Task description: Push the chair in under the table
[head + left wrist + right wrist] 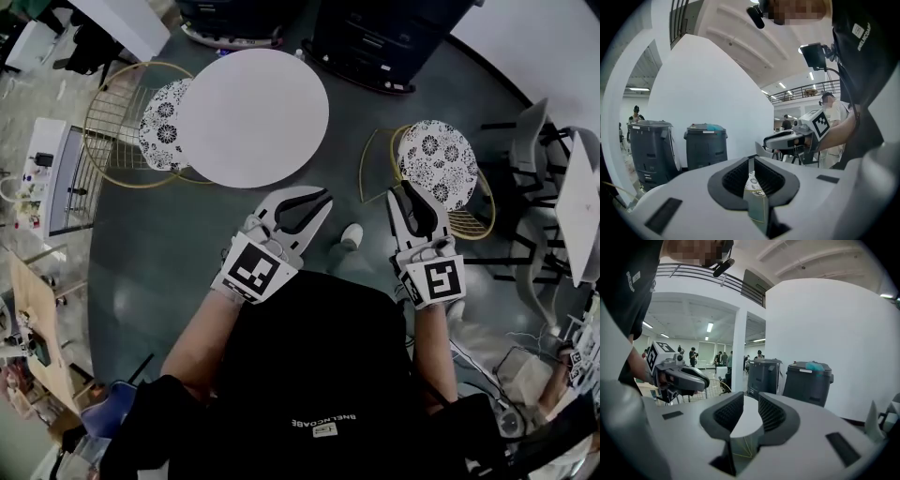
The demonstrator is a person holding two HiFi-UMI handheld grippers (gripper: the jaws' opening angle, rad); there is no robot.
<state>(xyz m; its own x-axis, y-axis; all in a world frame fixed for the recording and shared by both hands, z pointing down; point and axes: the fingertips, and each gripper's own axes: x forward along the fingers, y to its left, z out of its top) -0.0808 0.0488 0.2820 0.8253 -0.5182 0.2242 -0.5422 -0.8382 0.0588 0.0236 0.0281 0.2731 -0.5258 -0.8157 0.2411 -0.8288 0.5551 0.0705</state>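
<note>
wire chair (436,164) looked light, stiff | backrest rim (478,217) was your best hold | left tool (322,199) pressed together, right tool (417,192) spread, empty

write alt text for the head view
From above, a person holds the left gripper and right gripper toward a round white table. A wire chair stands apart at right; a second chair is tucked in at left.
</note>
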